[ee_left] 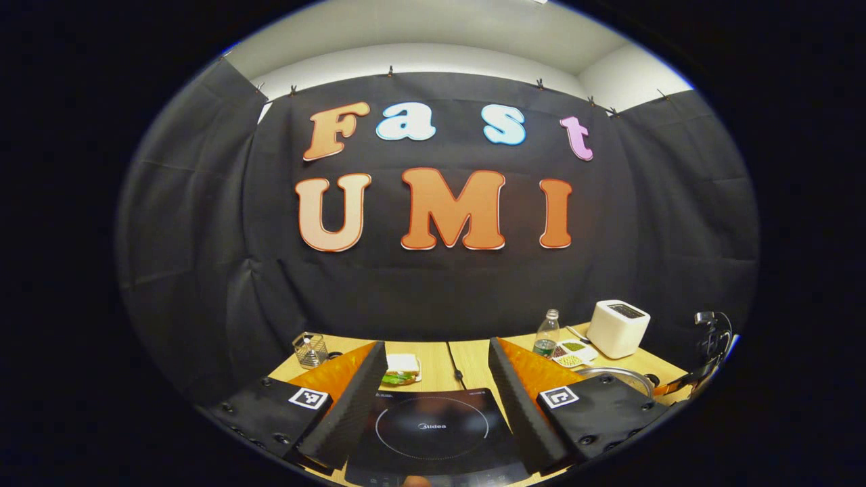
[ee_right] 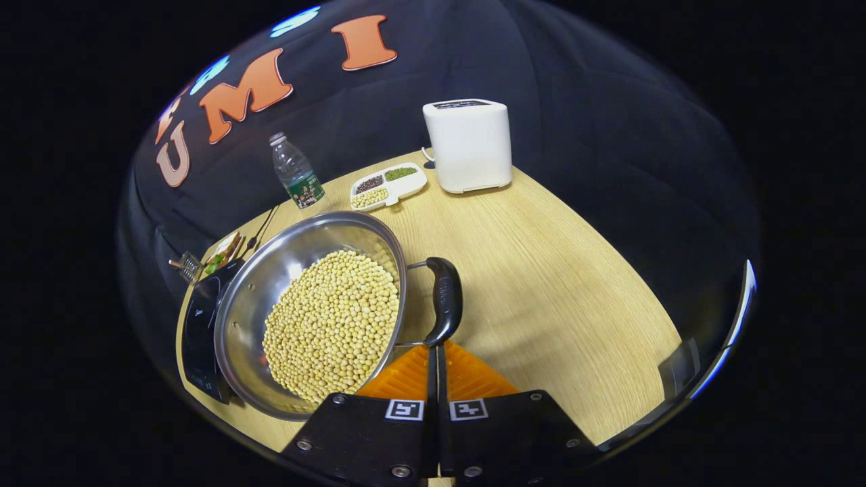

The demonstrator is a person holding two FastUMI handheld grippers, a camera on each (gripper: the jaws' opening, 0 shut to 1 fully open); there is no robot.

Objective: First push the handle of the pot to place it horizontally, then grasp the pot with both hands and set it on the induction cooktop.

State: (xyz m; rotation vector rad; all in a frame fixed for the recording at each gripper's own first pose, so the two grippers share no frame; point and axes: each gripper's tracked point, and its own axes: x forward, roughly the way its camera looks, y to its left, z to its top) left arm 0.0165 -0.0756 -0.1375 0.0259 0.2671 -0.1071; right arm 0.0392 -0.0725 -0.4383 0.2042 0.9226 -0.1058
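A steel pot (ee_right: 270,270) full of soybeans (ee_right: 331,325) sits on the wooden table just right of the black induction cooktop (ee_right: 199,325). Its black side handle (ee_right: 444,297) points toward my right gripper (ee_right: 434,348). That gripper is shut with nothing between the fingers, and its tips are at the handle's near end. In the left gripper view, my left gripper (ee_left: 433,399) is open wide above the cooktop (ee_left: 433,429). The pot's rim (ee_left: 619,372) peeks out behind its right finger.
A white toaster (ee_right: 468,145), a divided dish of beans (ee_right: 387,186) and a water bottle (ee_right: 295,172) stand at the back of the table (ee_right: 555,284). A sandwich (ee_left: 400,368), a wire basket (ee_left: 310,350) and a black cable (ee_left: 454,362) lie behind the cooktop.
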